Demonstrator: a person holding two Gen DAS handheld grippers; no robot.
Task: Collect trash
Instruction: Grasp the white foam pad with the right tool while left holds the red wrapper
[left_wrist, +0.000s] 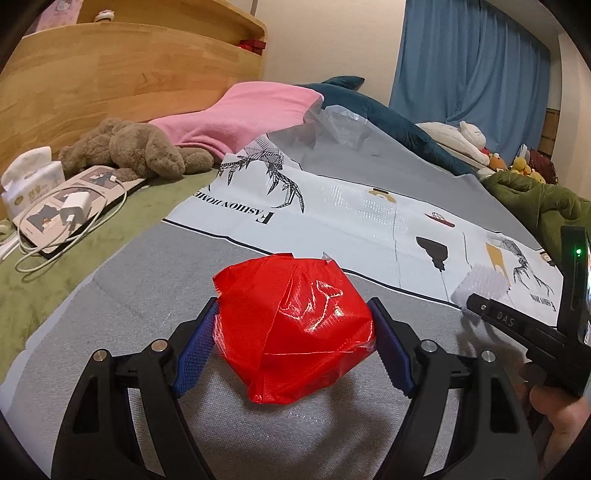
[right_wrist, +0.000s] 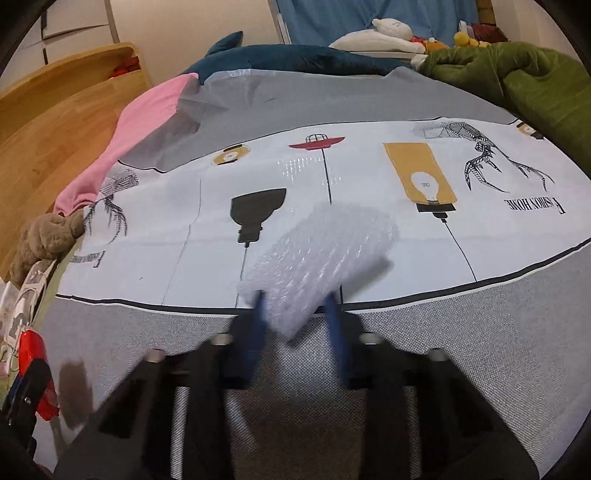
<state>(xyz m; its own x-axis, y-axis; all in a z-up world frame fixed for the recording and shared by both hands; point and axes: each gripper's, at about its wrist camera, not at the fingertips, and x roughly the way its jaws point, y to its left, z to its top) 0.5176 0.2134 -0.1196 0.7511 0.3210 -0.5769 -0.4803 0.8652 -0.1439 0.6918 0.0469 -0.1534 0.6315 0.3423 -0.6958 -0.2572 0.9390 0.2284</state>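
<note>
Between left fingers red wrapper gripped, right fingers clamping bubble wrap

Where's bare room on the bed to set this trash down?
Free: the grey cloth near both grippers, below the printed white band, and the grey strip beyond it up to the shark. Crowded: the left edge with bear, charger, tissues; the green blanket at right.
</note>
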